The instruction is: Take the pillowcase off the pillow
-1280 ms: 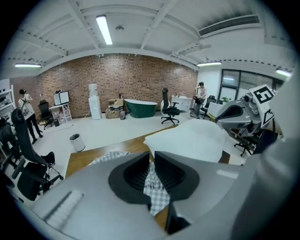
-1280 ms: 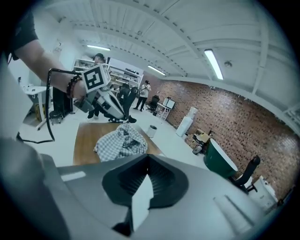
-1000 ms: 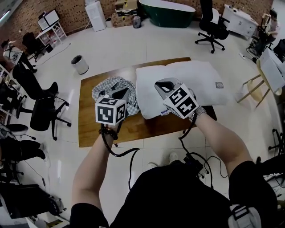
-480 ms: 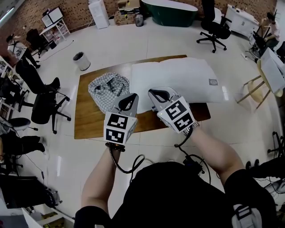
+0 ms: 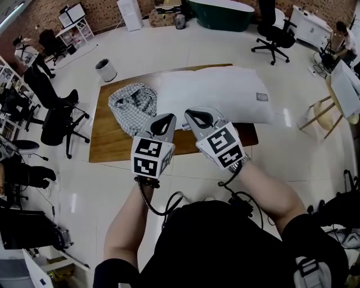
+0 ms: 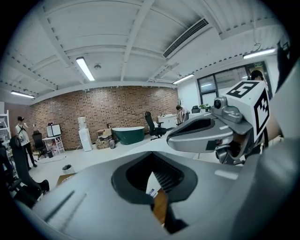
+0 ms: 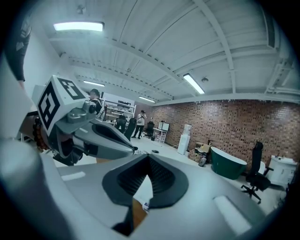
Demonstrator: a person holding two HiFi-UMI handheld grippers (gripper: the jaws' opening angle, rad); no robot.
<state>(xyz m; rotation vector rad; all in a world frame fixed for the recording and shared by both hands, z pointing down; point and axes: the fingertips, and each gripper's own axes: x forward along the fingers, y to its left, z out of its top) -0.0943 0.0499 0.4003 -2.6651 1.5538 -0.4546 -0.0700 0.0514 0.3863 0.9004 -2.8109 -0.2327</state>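
Both pairs of fingers are pressed together with nothing pinched between them. In the left gripper view, the left gripper shows its two grey jaws meeting at the tips. A dark ribbed hollow sits behind the tips, and through it we see only a sliver of white fabric and brown wood. The right gripper view shows the right gripper the same way, its jaws closed and empty. Each view also catches the other gripper just beside it, pointing the same way.

From the head view, we see the two grippers held side by side and close together, in front of the person's chest. They point away from the body, over the near edge of a wooden table. Each gripper carries a white cube with black square markers, the left cube and the right cube. Bare forearms reach back from them, and a black cable loops below the left wrist.

The white pillow lies bare across the far right part of the table, overhanging its right end. The checked pillowcase lies crumpled in a heap on the table, just beside the pillow's left end. It is already off the pillow, and neither gripper touches it.

Around the table is a pale glossy floor. There are black office chairs at the left and a small white bin beyond the table. A dark green bathtub stands against a brick wall.
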